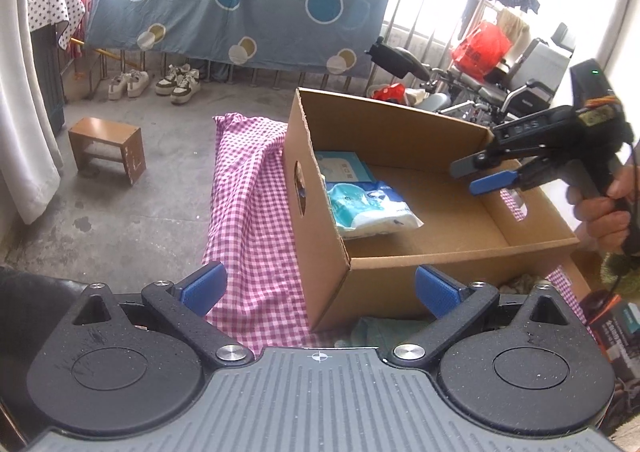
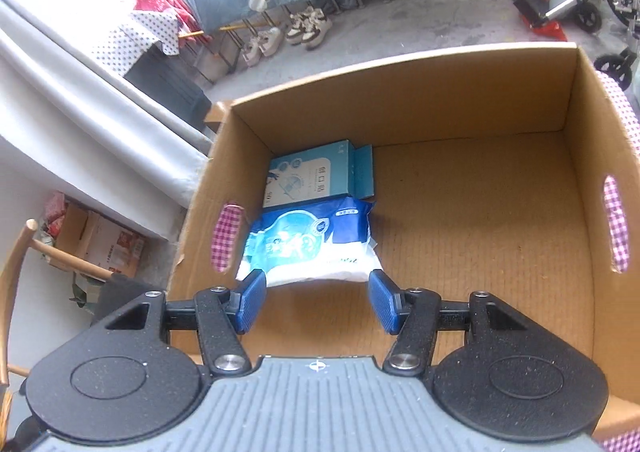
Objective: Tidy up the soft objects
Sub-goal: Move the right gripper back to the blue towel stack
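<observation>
Right wrist view: open brown cardboard box (image 2: 460, 123) on a pink checked cloth (image 2: 618, 99) over the desk. Soft blue-and-white plastic pack (image 2: 312, 244) lies flat against the box's left wall, long axis running across the floor from that wall, blue end toward the middle. Light-blue carton (image 2: 320, 175) touches it behind. Right tongs (image 2: 316, 302) hang released, empty, above the pack's near edge. Left tongs (image 1: 320, 290) spread wide, empty, outside the box's near corner.
</observation>
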Motion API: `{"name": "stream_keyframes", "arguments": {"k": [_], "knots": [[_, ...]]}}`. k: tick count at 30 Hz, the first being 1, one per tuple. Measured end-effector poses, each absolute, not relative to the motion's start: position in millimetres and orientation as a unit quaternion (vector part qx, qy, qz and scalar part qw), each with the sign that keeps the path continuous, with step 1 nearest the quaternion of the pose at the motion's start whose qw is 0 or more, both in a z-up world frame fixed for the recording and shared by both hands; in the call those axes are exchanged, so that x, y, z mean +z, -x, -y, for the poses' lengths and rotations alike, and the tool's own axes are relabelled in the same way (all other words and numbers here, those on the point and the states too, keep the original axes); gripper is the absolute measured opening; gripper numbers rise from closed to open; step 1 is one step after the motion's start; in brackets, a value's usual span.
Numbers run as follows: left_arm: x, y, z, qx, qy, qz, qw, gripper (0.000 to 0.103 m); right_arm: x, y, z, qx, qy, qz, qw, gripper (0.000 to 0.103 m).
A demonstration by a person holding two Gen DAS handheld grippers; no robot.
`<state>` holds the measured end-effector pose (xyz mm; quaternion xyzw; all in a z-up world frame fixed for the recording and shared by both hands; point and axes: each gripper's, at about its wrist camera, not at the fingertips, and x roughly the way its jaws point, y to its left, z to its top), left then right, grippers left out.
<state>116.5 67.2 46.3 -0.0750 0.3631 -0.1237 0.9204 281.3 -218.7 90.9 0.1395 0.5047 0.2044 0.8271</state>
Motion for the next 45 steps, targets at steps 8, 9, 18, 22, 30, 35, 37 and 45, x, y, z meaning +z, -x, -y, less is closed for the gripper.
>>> {"name": "stream_keyframes", "arguments": {"k": [8,9,18,22,30,35,37,45], "knots": [[35,-103,-73,-0.131,0.109,-0.374,0.911,0.091,122,-174,224,0.290,-0.137,-0.436,0.841,0.060],[31,-103,-73,-0.136,0.115,-0.380,0.908,0.086,116,-164,220,0.300,-0.138,-0.435,0.837,0.060],[-17,-116,-59,-0.180,0.168,-0.448,0.860,0.067,26,-125,188,0.310,-0.151,-0.499,0.795,0.048],[-21,-119,-44,-0.208,0.143,-0.444,0.860,0.063,14,-129,209,0.281,-0.203,-0.505,0.790,0.048],[-35,-145,-23,-0.229,0.111,-0.476,0.842,0.059,10,-137,227,0.272,-0.241,-0.495,0.789,0.049],[-41,-157,-14,-0.223,0.101,-0.494,0.834,0.059,2,-140,233,0.274,-0.259,-0.495,0.782,0.049],[-43,-160,-12,-0.220,0.099,-0.499,0.832,0.058,0,-141,235,0.276,-0.264,-0.494,0.781,0.049],[-47,-159,-2,-0.206,0.093,-0.508,0.831,0.018,0,-142,239,0.276,-0.263,-0.485,0.787,0.049]]}}
